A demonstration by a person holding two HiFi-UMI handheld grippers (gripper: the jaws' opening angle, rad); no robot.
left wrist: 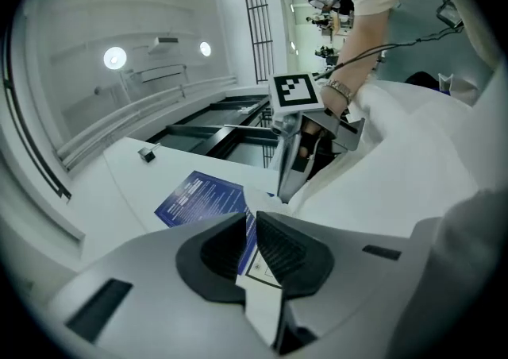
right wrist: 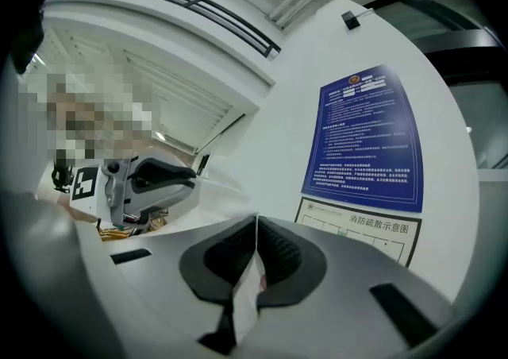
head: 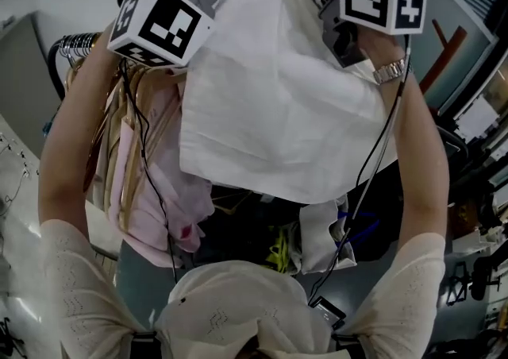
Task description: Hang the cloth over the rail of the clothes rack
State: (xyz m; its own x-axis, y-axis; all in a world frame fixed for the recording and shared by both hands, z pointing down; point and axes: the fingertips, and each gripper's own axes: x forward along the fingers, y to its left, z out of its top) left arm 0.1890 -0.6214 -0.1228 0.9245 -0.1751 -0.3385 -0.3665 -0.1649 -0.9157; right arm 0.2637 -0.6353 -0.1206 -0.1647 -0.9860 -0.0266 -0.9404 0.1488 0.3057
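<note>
One white cloth [head: 278,103] hangs clamped between two grippers: left gripper [left wrist: 250,224] at eleven o'clock, right gripper [right wrist: 255,229] at one o'clock.

The right gripper [right wrist: 255,224] clamps the cloth [right wrist: 247,295] between its closed jaws. A blue poster [right wrist: 367,139] hangs on the wall behind.

Light: we've got round white ceiling lamps [left wrist: 115,57] glaring, bright indoors.
Edges: we see fisheye bending, black corners.
Shadow: dim beneath the white fabric cloth [head: 278,103].

Cloth [head: 278,103]: white, creased, held up by both top corners, hanging flat. Not draped on rail [head: 55,63], far left.
</note>
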